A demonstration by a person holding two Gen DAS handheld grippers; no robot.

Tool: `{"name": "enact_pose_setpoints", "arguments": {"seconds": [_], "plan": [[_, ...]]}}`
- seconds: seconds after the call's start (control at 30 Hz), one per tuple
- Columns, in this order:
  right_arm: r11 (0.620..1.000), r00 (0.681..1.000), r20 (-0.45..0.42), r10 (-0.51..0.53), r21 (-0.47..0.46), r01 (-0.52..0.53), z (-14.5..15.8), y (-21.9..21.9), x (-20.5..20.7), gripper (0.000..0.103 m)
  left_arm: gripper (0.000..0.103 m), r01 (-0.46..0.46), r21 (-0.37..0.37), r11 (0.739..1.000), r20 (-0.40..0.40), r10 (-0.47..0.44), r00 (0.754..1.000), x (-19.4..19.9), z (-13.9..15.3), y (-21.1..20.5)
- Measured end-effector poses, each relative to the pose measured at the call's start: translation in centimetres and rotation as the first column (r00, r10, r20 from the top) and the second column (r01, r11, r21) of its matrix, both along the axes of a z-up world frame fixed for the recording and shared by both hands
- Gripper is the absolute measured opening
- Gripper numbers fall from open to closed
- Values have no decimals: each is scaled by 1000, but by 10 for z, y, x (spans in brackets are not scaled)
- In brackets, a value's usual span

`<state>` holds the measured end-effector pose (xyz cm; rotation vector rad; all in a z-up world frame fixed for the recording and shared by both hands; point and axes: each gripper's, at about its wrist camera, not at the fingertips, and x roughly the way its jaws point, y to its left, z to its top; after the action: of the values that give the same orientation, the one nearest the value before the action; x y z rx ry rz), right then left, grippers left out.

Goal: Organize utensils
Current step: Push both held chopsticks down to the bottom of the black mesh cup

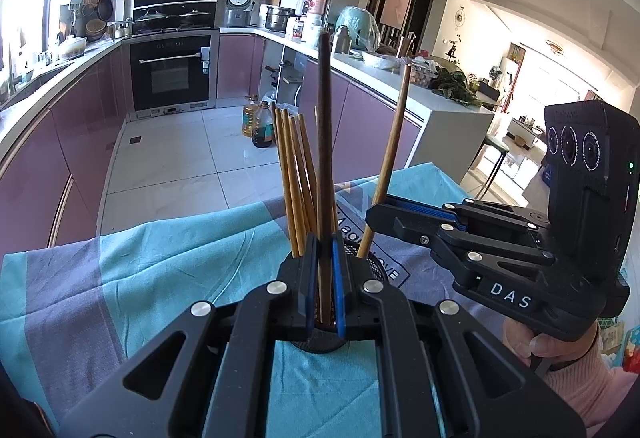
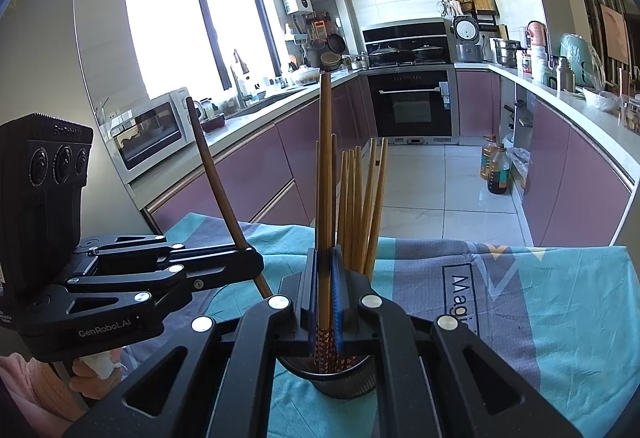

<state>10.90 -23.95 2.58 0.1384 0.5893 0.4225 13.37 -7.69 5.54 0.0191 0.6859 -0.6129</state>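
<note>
1. chopsticks (image 2: 360,206) stood bunched in a black mesh holder (image 2: 344,378) on the cloth-covered bench (image 2: 560,318).
2. left tool (image 1: 325,278) was clamped on one dark chopstick (image 1: 325,118), upright over the holder, seemingly to drop it in.
3. right tool (image 2: 325,294) likewise pinched a patterned chopstick (image 2: 325,178).

The cloth (image 1: 120,278) has wide teal and grey-purple stripes with dark lettering. The cup (image 2: 344,378) is black mesh. Most chopsticks (image 2: 356,206) are light tan; 1 chopstick (image 1: 326,158) is dark brown, another (image 2: 326,198) tan with a red, speckled lower end. Both grippers (image 1: 324,278) (image 2: 325,290) are black with blue pads.
</note>
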Motion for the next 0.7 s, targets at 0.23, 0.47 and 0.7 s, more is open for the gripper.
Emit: {"name": "enact_pose_setpoints", "arguments": {"seconds": [0.23, 0.47, 0.7], "plan": [[1000, 1000, -11, -1, -3, 1, -3, -1, 2, 6, 8, 7, 5, 1000, -16, -7, 1000, 8, -5, -1], [1000, 1000, -23, 1, -6, -1, -8, 0, 4, 6, 8, 12, 16, 1000, -25, -11, 1000, 15, -11, -3], [1000, 1000, -31, 1, -10, -1, -11, 1, 5, 6, 8, 7, 25, 1000, -28, -6, 1000, 20, -19, -3]]}}
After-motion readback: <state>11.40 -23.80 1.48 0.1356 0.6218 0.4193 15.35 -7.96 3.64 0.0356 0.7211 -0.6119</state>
